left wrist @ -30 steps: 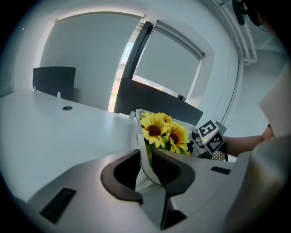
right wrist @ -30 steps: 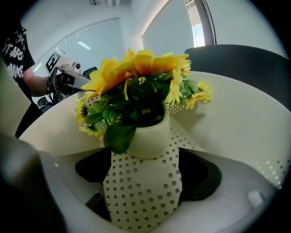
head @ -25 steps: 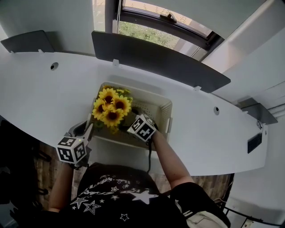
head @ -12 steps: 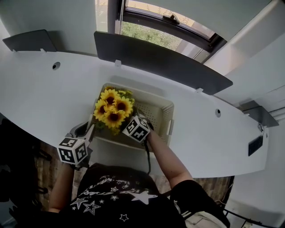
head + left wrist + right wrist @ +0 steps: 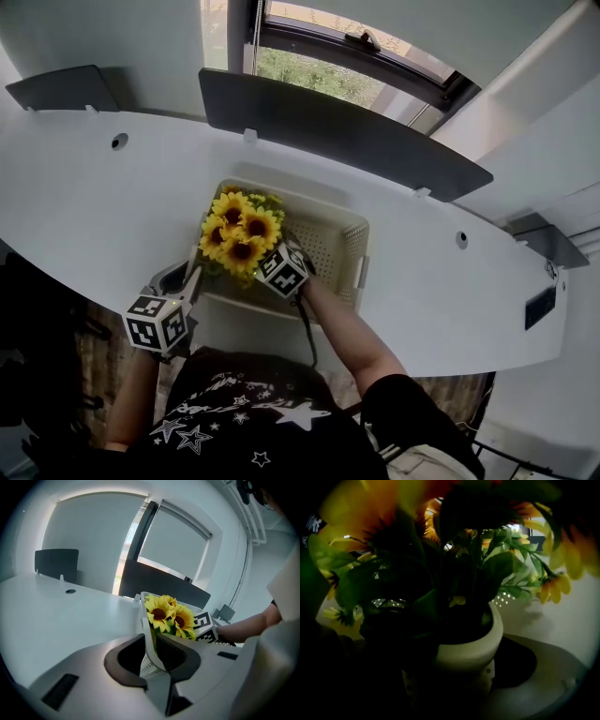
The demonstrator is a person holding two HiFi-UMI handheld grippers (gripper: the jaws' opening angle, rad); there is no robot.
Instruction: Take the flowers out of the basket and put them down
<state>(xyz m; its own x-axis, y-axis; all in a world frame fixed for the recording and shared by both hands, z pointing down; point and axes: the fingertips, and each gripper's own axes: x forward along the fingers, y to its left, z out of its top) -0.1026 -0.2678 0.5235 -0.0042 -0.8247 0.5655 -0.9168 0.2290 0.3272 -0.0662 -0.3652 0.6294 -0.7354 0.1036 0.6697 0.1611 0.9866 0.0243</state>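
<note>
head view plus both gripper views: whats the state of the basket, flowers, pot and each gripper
basket: on the table, near-left wall clamped.
flowers: upright, inside the basket.
pot: upright, not gripped.
left gripper: jaws shut on the basket wall.
right gripper: jaws open, just been opening, pot between them.

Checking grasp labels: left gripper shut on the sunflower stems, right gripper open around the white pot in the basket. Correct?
No. The left gripper is shut on the basket wall, not the stems, as the left gripper view shows. The rest holds: the right gripper, its jaws just having opened wider, stands open around the white pot of sunflowers in the basket.
</note>
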